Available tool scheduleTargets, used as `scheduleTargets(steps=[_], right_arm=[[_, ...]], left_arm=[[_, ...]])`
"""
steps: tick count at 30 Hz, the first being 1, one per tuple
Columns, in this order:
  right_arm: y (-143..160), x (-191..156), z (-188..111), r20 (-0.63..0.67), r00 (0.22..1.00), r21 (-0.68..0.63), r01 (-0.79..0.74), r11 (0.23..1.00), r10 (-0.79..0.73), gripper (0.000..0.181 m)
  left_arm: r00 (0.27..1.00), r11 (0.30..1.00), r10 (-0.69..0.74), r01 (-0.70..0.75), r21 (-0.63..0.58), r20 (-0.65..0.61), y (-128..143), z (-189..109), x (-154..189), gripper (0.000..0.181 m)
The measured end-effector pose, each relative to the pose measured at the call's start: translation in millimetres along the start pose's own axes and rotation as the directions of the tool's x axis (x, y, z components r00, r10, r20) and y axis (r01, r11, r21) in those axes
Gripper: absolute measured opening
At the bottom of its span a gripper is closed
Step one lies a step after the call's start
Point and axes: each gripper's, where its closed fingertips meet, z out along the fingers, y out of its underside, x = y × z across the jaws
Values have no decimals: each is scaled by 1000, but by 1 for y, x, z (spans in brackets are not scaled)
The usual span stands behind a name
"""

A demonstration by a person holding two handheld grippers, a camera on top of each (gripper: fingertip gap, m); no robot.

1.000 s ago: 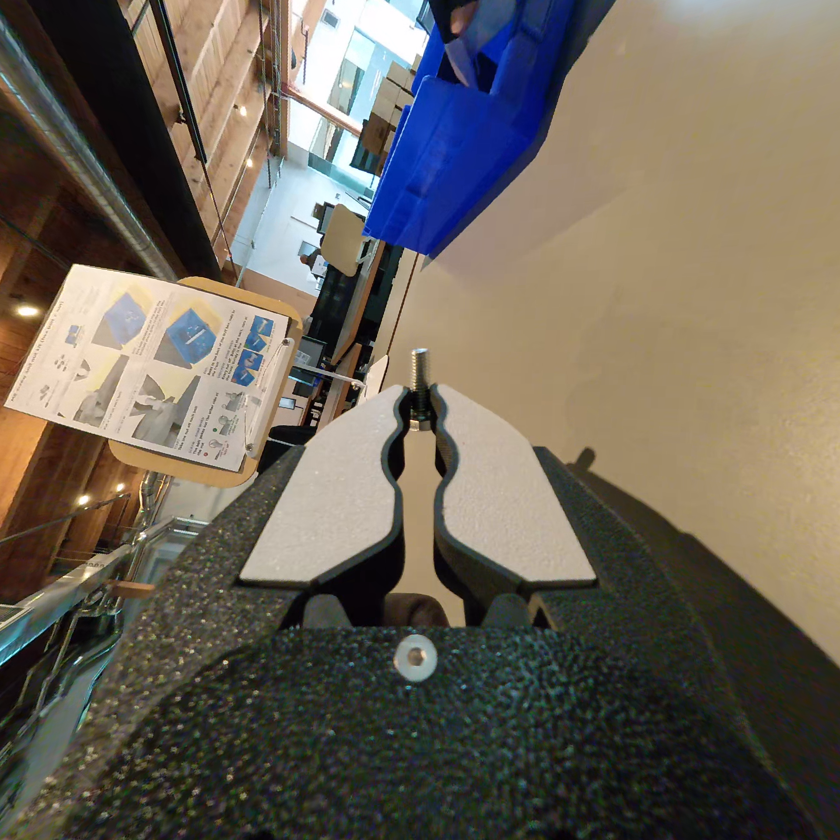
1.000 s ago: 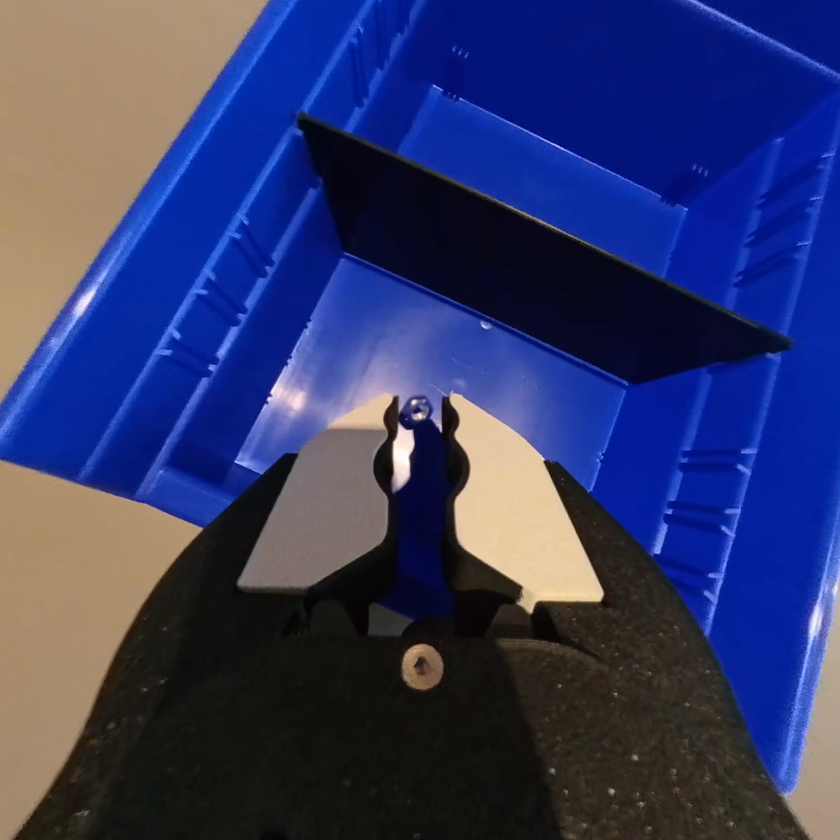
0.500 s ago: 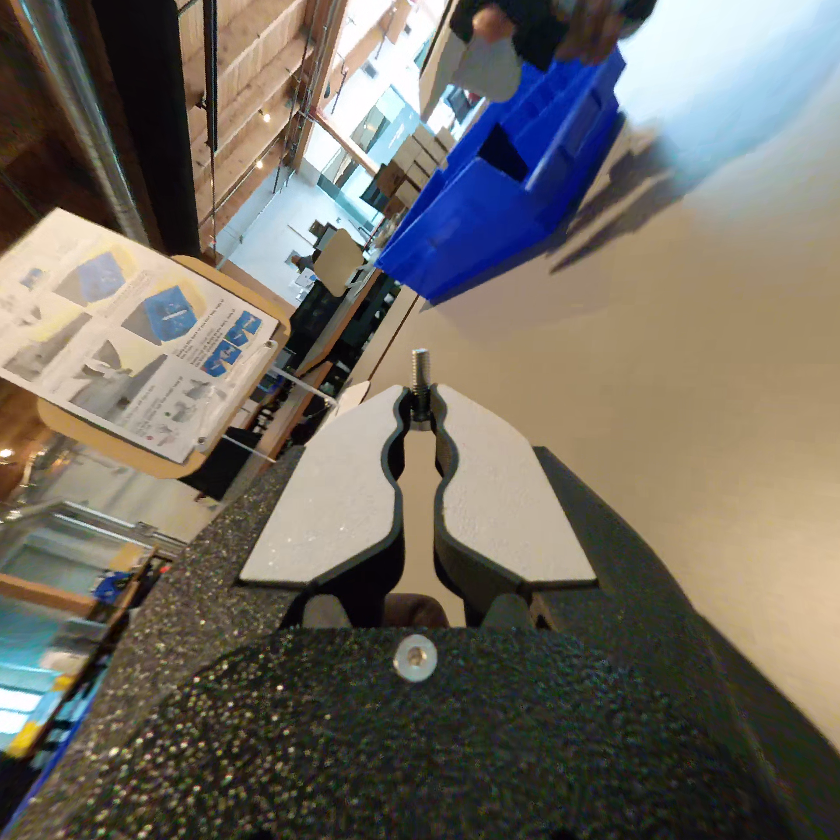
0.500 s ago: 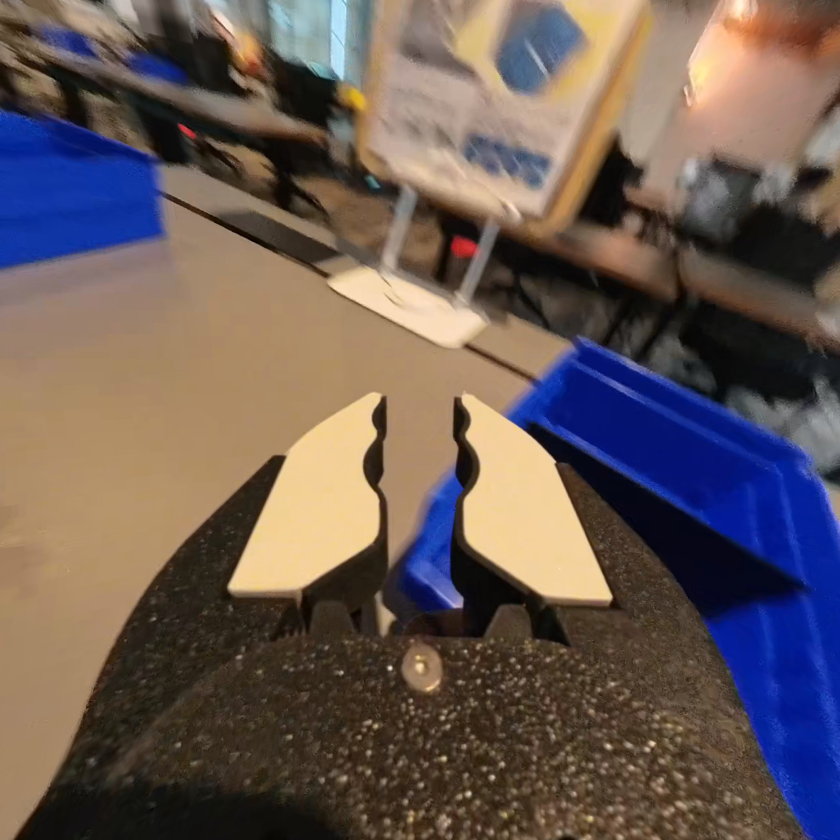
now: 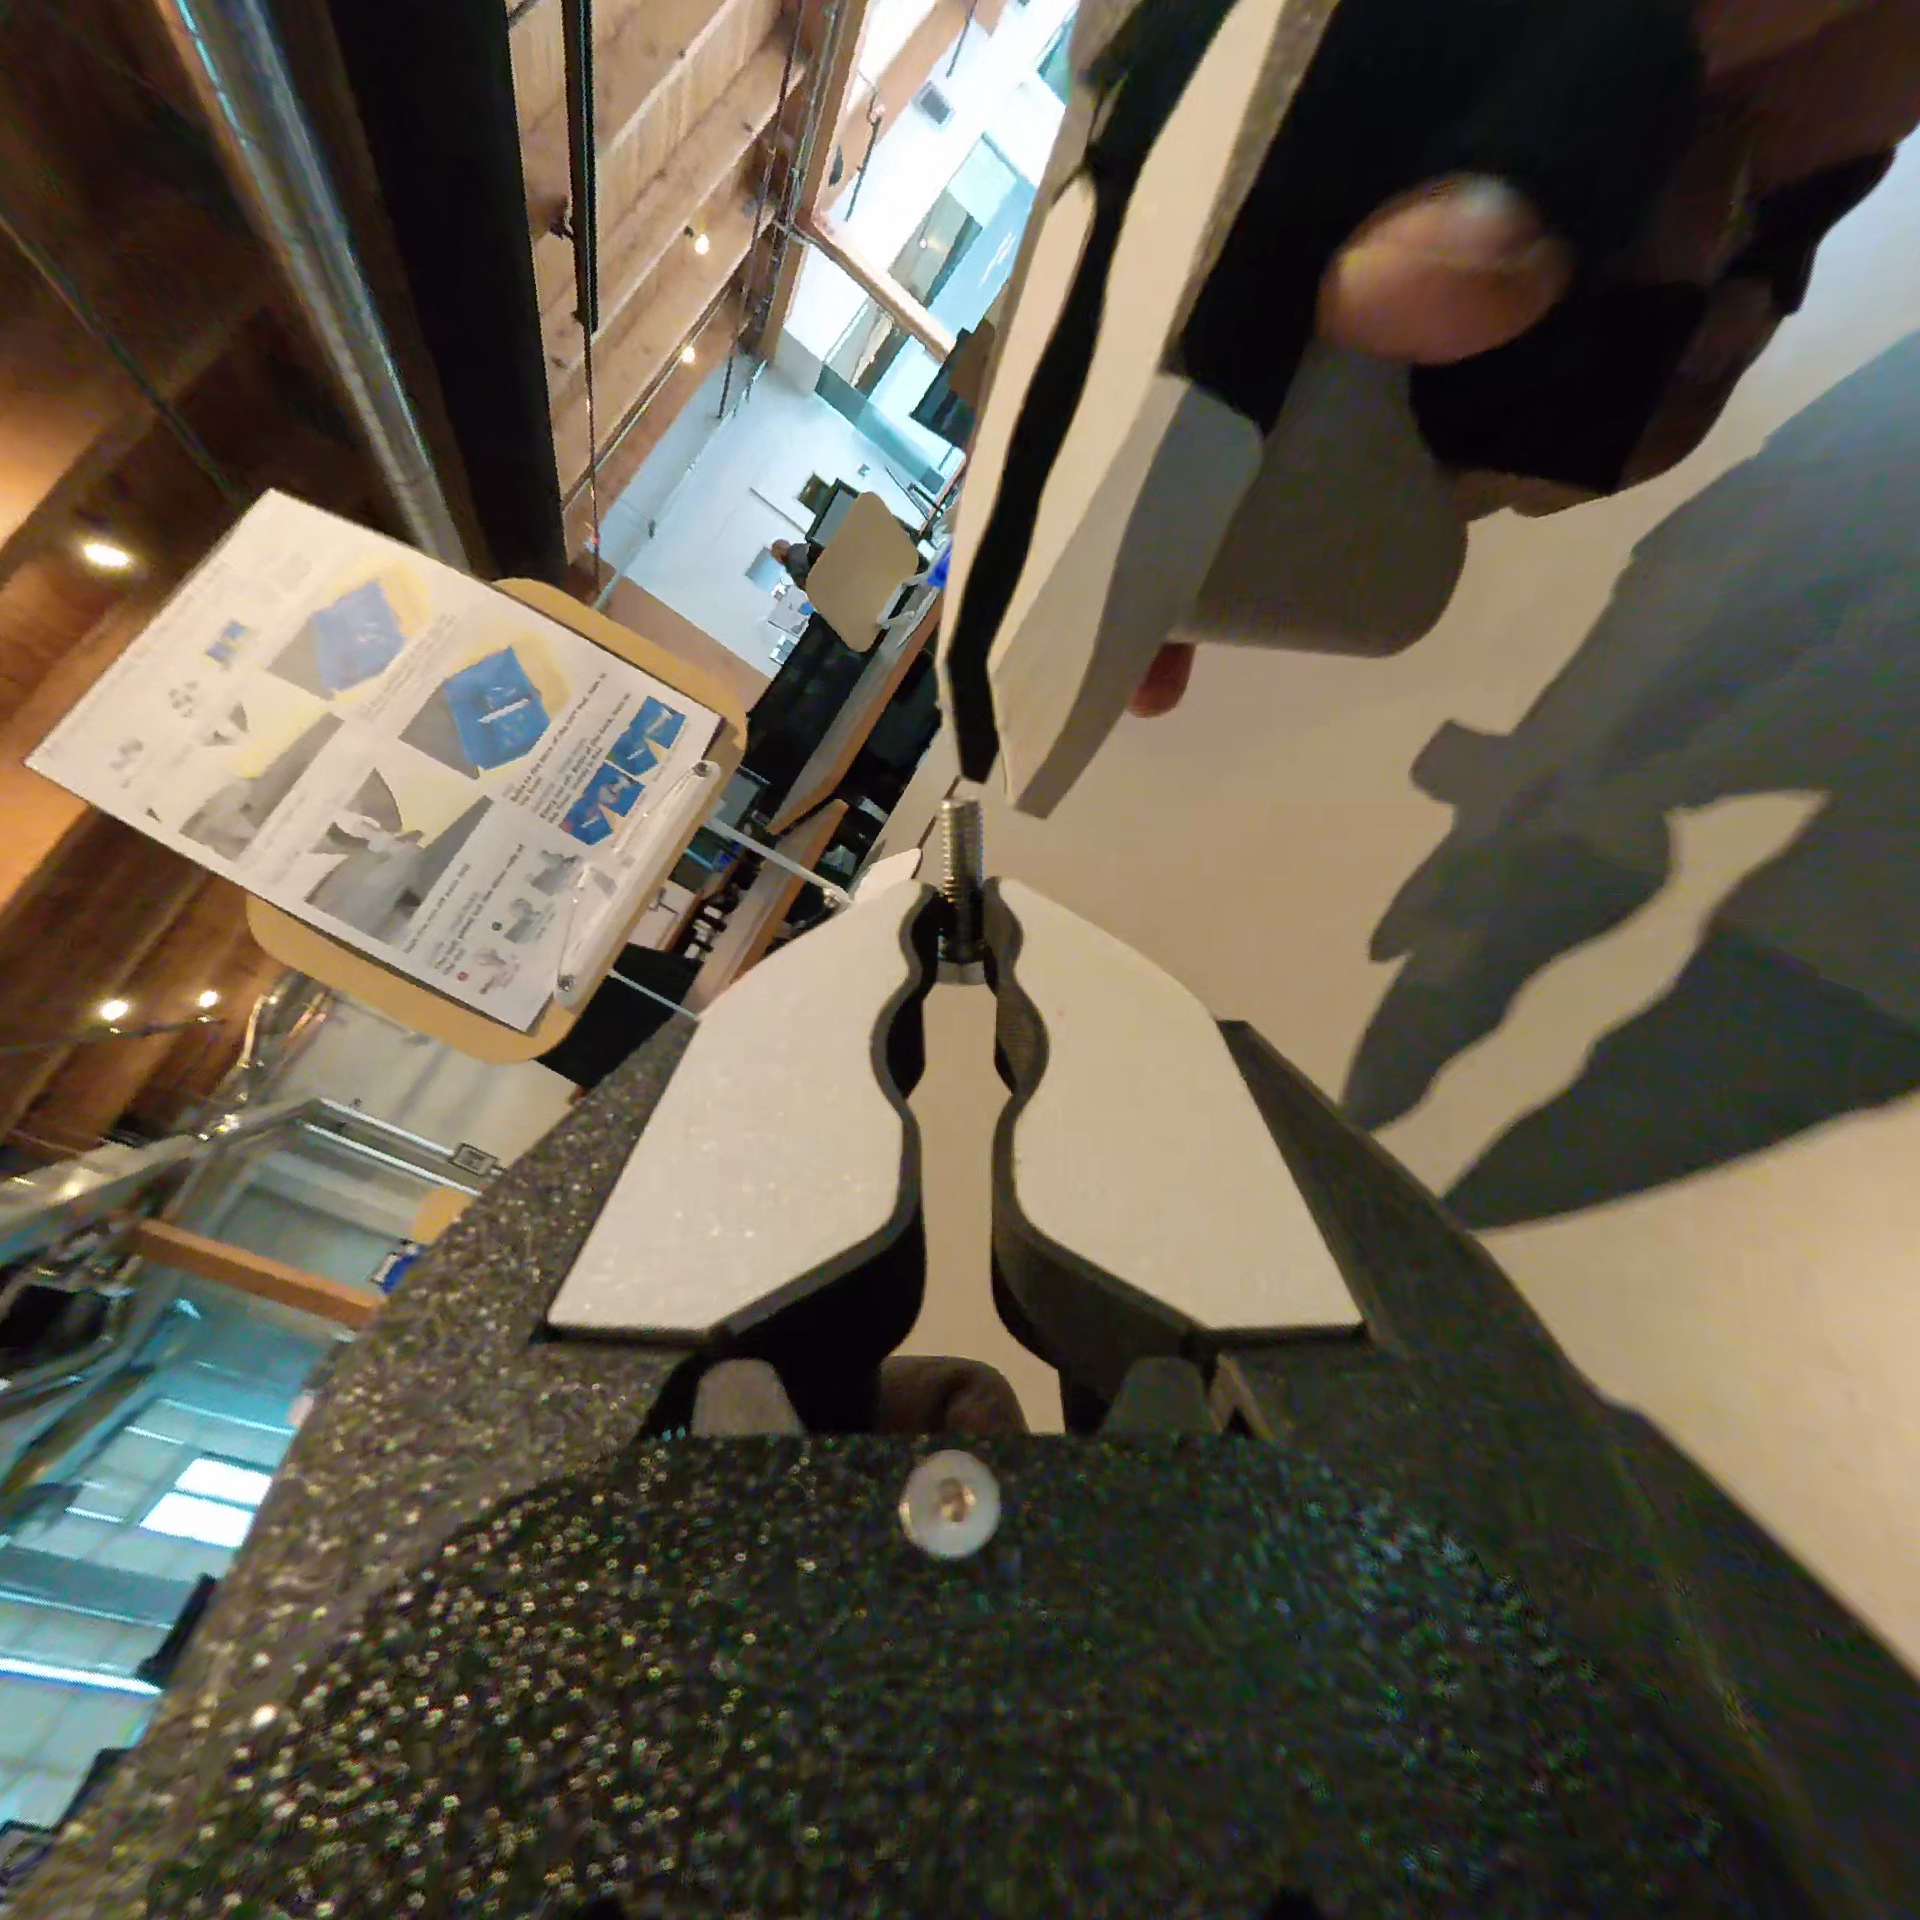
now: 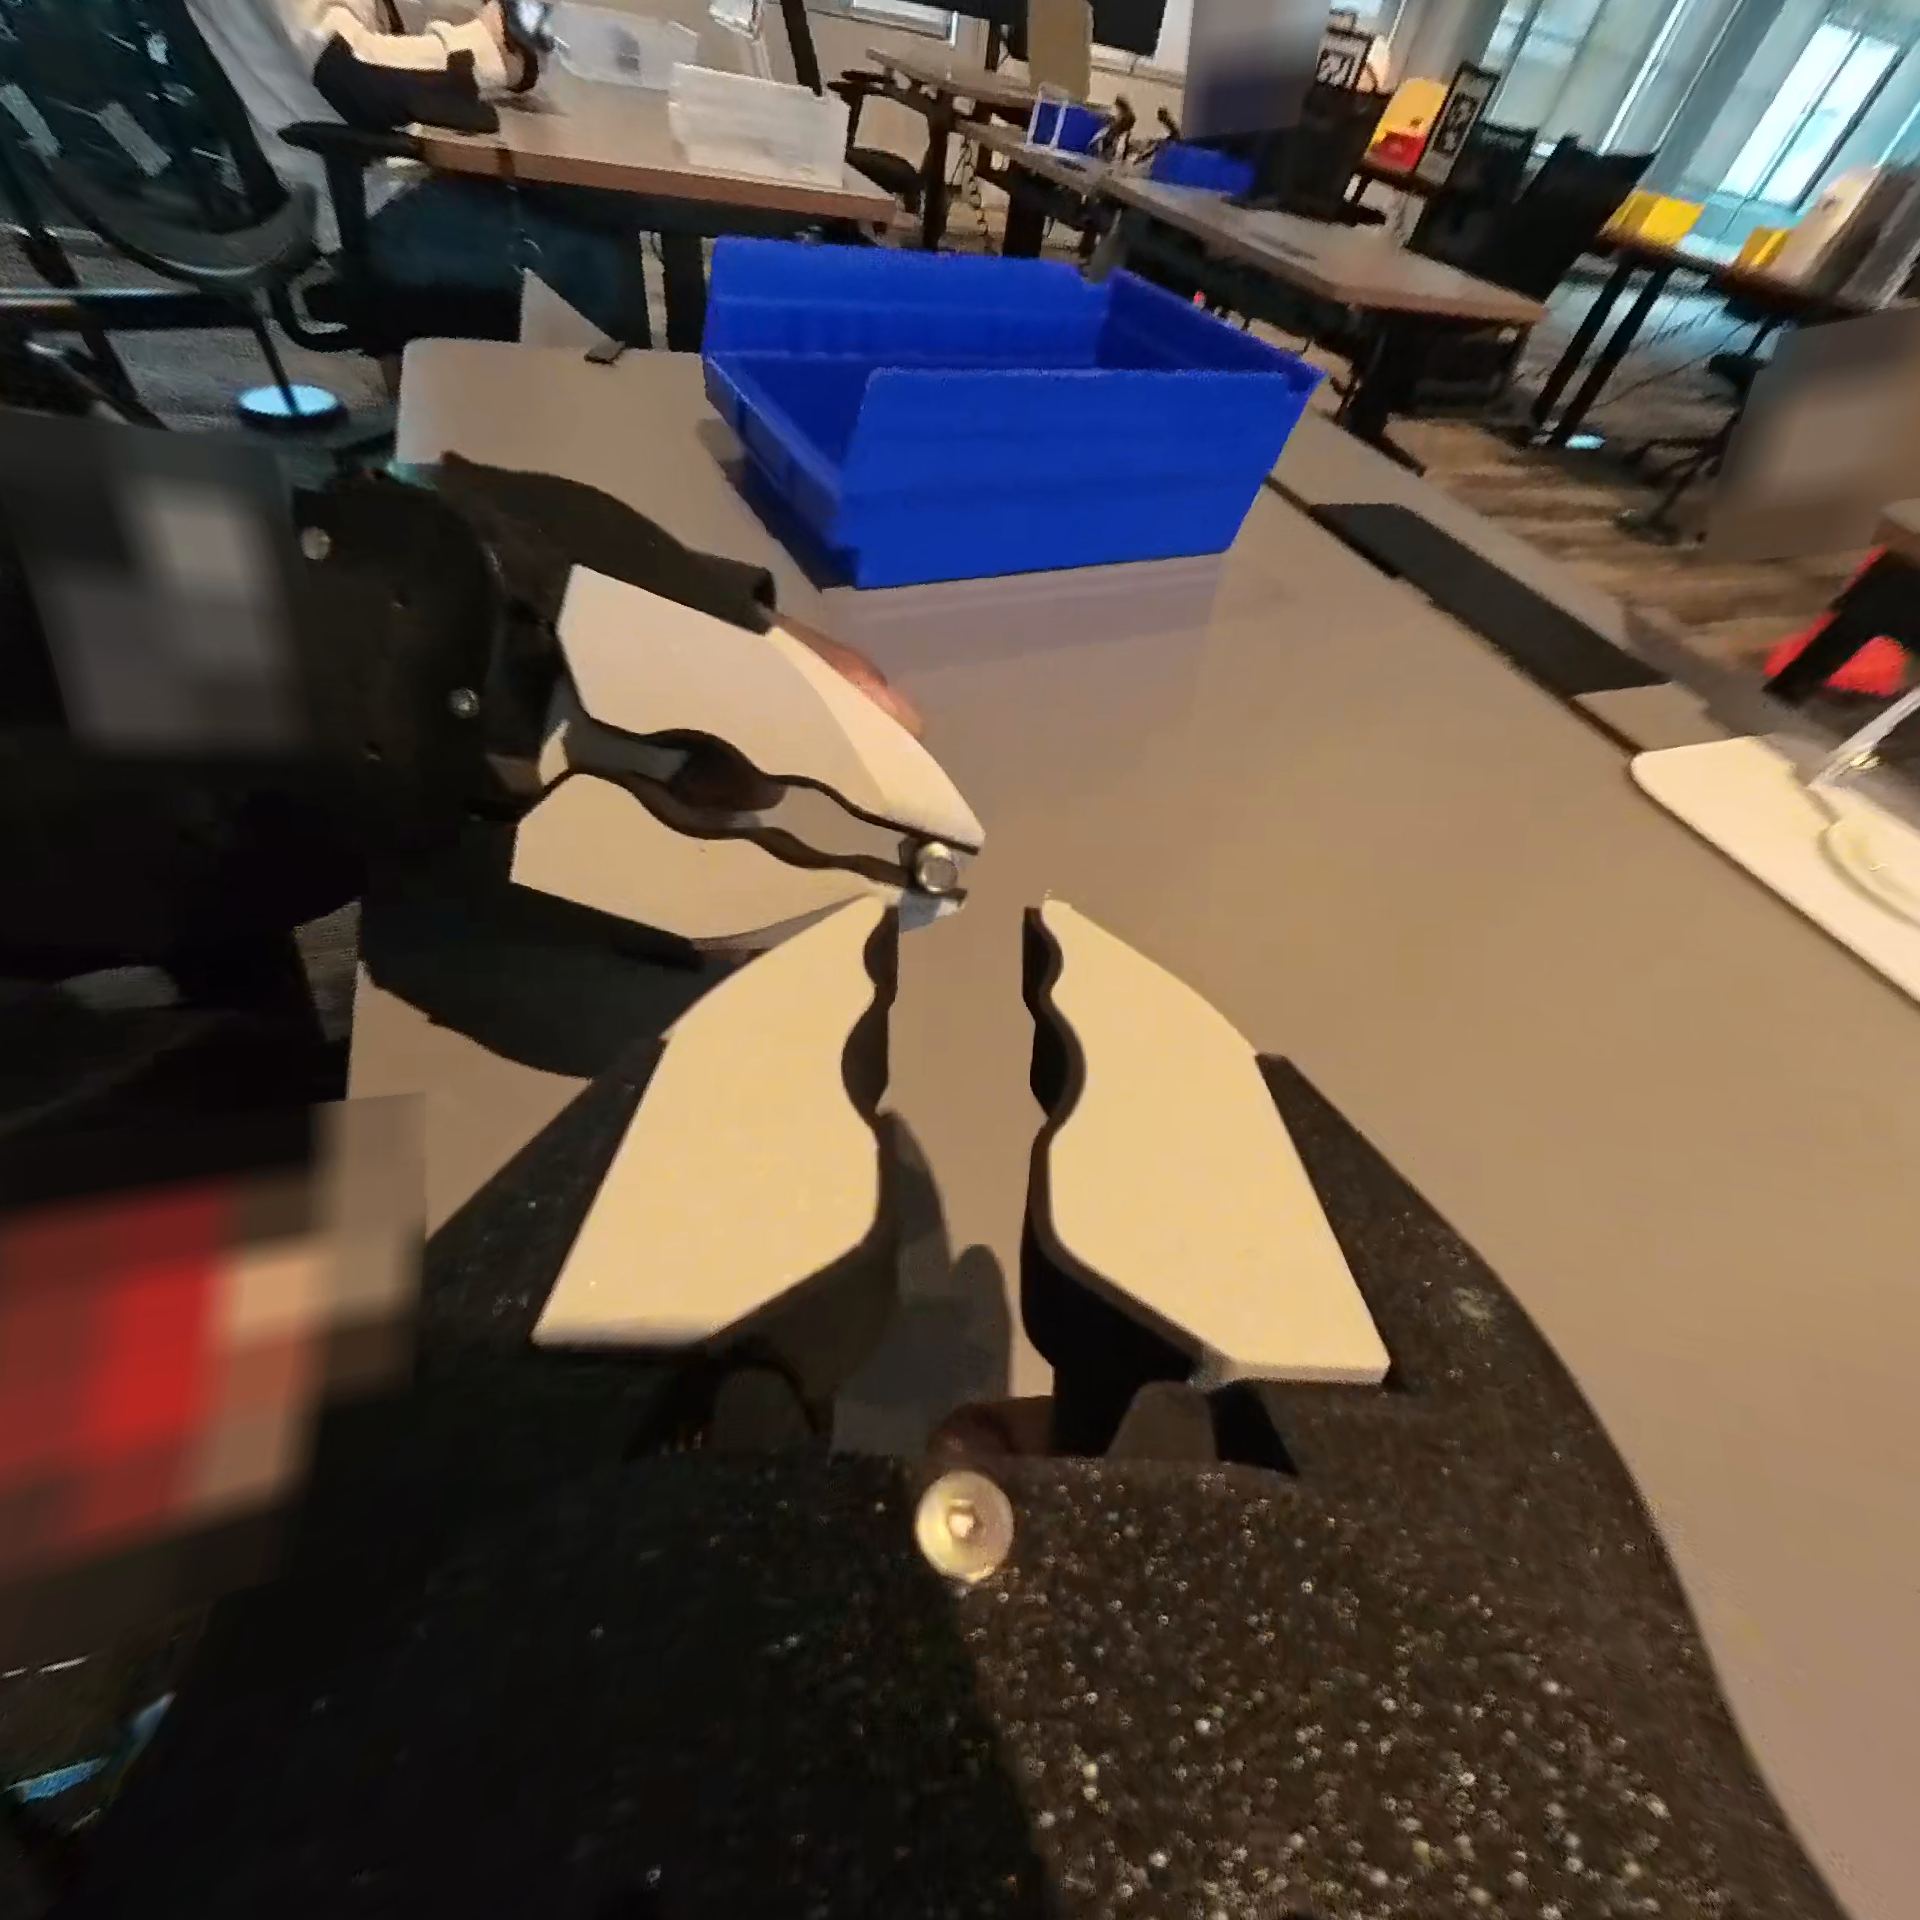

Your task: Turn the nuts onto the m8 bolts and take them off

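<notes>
While the left hand-held gripper [image 5: 961, 914] clamps an M8 bolt [image 5: 961, 868] by its lower end, the threaded tip stands clear just above the finger ends, at the centre of the left wrist view, presumably so a nut can be started on it. No nut shows on the visible thread. Entering from the upper right of that frame, the right hand-held gripper [image 6: 956, 914] arrives with its fingers moderately apart and nothing between them. A blue bin [image 6: 997, 436] sits well apart at upper centre of the right wrist view, on the grey desk [image 6: 1351, 883]. An instruction sheet [image 5: 374, 748] on a stand, at left, carries pictures and text, deliberately not transcribed.
</notes>
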Motion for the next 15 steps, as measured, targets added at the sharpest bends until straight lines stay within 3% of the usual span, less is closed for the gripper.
scheduleTargets(steps=[15], right_arm=[[14, -7, 9, 20, 999, -59, -42, 997, 43, 8]], left_arm=[[990, 990, 139, -141, -32, -35, 3, 3, 15, 7]])
